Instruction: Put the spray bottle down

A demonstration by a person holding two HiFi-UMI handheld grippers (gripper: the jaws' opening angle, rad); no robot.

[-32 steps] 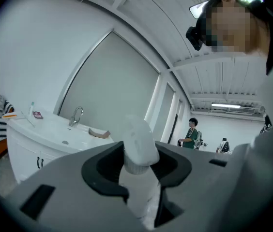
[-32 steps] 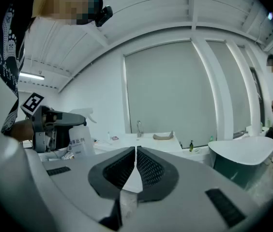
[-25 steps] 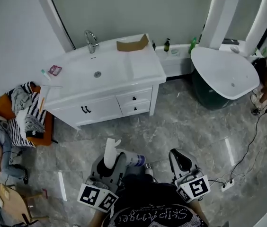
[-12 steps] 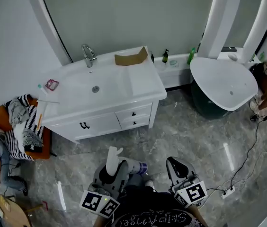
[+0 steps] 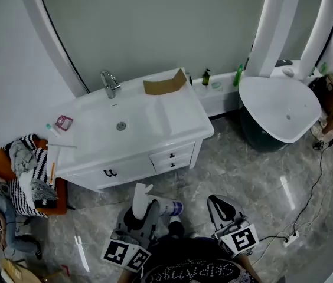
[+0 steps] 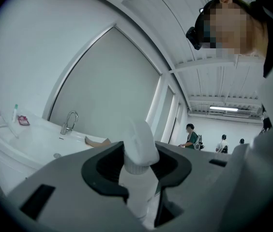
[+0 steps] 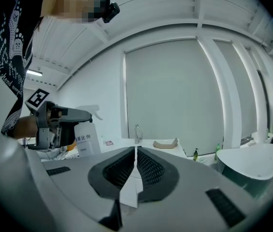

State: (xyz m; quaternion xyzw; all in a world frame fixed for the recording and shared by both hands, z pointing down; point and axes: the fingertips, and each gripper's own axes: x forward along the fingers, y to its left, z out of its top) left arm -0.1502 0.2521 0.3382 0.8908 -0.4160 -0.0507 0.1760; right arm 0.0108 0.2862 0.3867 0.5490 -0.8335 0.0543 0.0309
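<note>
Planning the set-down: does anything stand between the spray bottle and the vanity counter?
Nothing visible; only bare floor separates the spray bottle in the left gripper from the counter; cardboard lies at its back.

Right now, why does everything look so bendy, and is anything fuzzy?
Head view: the wide lens bows the white pillars; light glare streaks the shiny floor. Left gripper view: dark round rim, and the spray bottle is so close it looks soft. Right gripper view: dark corners, bent window frame, yet the faucet looks clear.

White spray bottle (image 5: 165, 206), upright, neck betw. jaws
</note>
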